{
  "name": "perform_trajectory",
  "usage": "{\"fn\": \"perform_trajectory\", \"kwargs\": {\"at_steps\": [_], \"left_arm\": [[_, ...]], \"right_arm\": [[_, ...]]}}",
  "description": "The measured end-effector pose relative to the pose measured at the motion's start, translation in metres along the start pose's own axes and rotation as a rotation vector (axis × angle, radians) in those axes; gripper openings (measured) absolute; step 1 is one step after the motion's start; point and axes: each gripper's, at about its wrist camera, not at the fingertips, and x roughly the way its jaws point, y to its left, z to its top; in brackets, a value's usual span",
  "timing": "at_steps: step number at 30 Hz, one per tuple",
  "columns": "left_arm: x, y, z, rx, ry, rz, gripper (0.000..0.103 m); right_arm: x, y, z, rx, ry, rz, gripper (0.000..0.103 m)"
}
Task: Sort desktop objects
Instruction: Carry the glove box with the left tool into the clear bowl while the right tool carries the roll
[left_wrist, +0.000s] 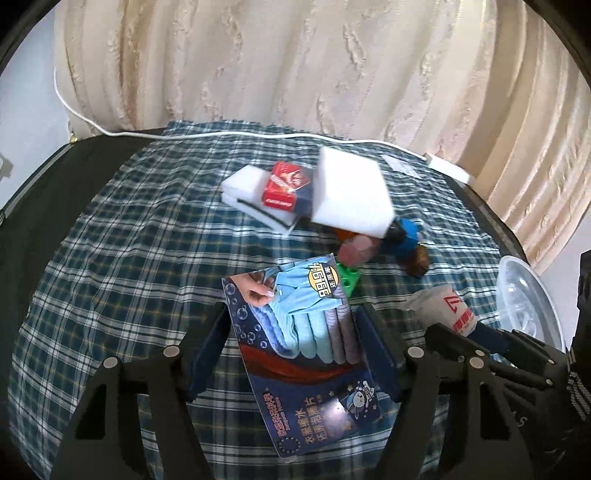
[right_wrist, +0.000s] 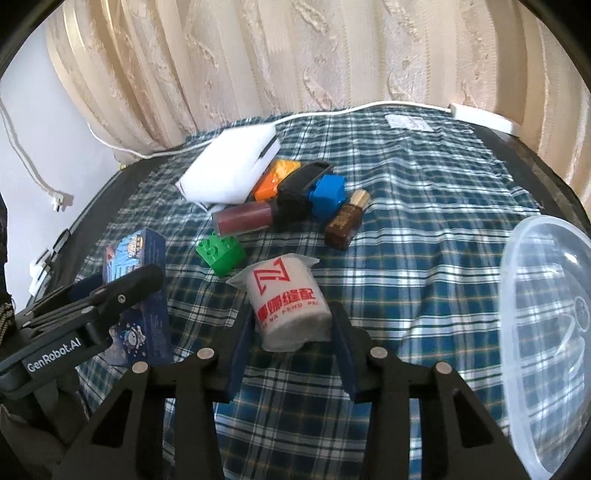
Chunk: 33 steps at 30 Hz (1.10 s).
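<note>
My left gripper (left_wrist: 295, 343) is shut on a dark blue printed box (left_wrist: 303, 350), held above the plaid cloth; the box also shows in the right wrist view (right_wrist: 140, 295). My right gripper (right_wrist: 291, 332) is shut on a white wrapped roll with red print (right_wrist: 288, 302), which also shows in the left wrist view (left_wrist: 443, 306). In the middle of the cloth lie a green brick (right_wrist: 221, 254), a lip gloss tube (right_wrist: 247, 218), a brown bottle (right_wrist: 345, 221), a blue brick (right_wrist: 327, 194), an orange brick (right_wrist: 275, 179), a black item (right_wrist: 303, 184) and white sponges (right_wrist: 229, 166). A red box (left_wrist: 284, 186) lies on the sponges.
A clear plastic container (right_wrist: 546, 332) stands at the right edge of the table. A white cable (right_wrist: 332, 112) and power strip (right_wrist: 484, 116) run along the back edge in front of the curtain. The plaid cloth (right_wrist: 424, 184) covers the dark table.
</note>
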Motion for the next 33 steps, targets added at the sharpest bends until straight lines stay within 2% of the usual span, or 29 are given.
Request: {"fn": "perform_trajectory", "kwargs": {"at_steps": [21,33], "left_arm": [[-0.010,-0.084,0.002,0.160,-0.021,-0.115,0.073],[-0.012,-0.157,-0.001,0.283,-0.001,-0.246,0.073]], "right_arm": [[-0.072,-0.070,-0.017,0.155,-0.135,-0.071,0.046],[-0.104,-0.133,-0.042,0.284,-0.176,-0.177,0.046]]}}
